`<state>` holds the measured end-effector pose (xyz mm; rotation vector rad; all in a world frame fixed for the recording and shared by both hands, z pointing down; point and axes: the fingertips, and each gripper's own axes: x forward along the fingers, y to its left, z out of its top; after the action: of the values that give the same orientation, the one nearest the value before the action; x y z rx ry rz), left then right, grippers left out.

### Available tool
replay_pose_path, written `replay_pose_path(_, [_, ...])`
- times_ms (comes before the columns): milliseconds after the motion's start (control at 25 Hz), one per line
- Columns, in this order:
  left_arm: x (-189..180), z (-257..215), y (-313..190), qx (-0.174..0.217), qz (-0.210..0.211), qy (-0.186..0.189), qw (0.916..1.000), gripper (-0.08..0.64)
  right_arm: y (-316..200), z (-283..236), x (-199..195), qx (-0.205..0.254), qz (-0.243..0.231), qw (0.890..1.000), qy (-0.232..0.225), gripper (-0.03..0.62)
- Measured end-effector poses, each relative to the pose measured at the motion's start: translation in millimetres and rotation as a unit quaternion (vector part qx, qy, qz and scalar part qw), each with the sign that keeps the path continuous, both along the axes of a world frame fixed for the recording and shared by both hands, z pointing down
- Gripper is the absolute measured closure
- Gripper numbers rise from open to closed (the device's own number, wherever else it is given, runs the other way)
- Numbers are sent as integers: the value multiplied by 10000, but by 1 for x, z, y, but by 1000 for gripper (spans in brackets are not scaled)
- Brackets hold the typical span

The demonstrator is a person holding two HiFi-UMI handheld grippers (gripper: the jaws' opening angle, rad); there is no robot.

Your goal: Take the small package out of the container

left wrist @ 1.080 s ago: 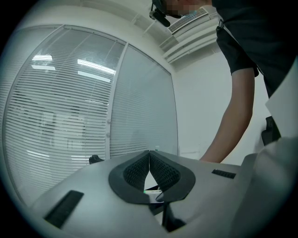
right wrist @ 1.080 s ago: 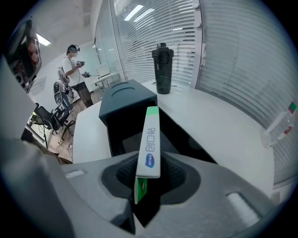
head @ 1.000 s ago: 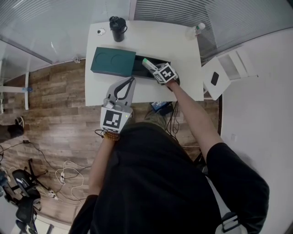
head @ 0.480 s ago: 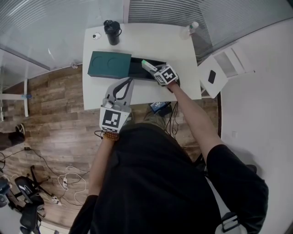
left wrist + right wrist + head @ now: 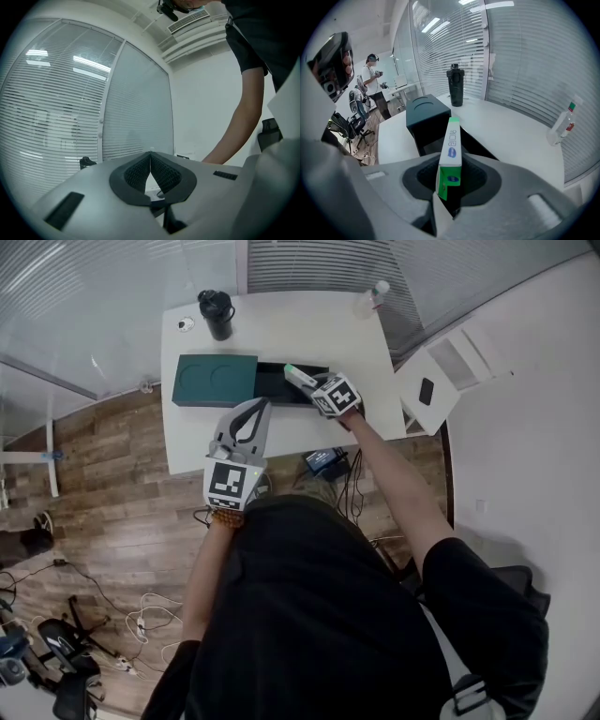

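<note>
A dark green box container [image 5: 214, 381] lies on the white table [image 5: 281, 329], its black inner tray [image 5: 279, 390] slid out to the right. My right gripper [image 5: 314, 388] hovers just over that tray, shut on a small white and green package [image 5: 299, 377]. In the right gripper view the package [image 5: 451, 145] stands on edge between the pads of the right gripper [image 5: 449, 164], above the container [image 5: 426, 117]. My left gripper [image 5: 259, 409] hangs at the table's near edge, apart from the box. Its jaws meet at the tips, and the left gripper [image 5: 150, 155] holds nothing.
A black flask [image 5: 216, 313] and a small white disc [image 5: 185, 324] stand at the table's far left, a clear bottle [image 5: 370, 298] at the far right. A white side unit [image 5: 441, 371] stands right of the table. Cables lie on the wood floor. A person [image 5: 372, 82] stands far off.
My right gripper has risen a little with the package over the open tray. The left gripper has stayed where it was.
</note>
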<state>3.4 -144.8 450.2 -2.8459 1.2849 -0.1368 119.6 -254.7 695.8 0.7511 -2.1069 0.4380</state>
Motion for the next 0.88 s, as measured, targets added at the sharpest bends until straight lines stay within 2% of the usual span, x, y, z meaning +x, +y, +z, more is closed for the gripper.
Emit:
replay_pose_path(160, [4,0,2,-12,70,-6,10000,561,1,-10,1,116,-20,9999,-118,502])
replay_pose_path(880, [9,4,4,-43,252,-61,9997,561,16,-37,4,483,547,9949,-694,502])
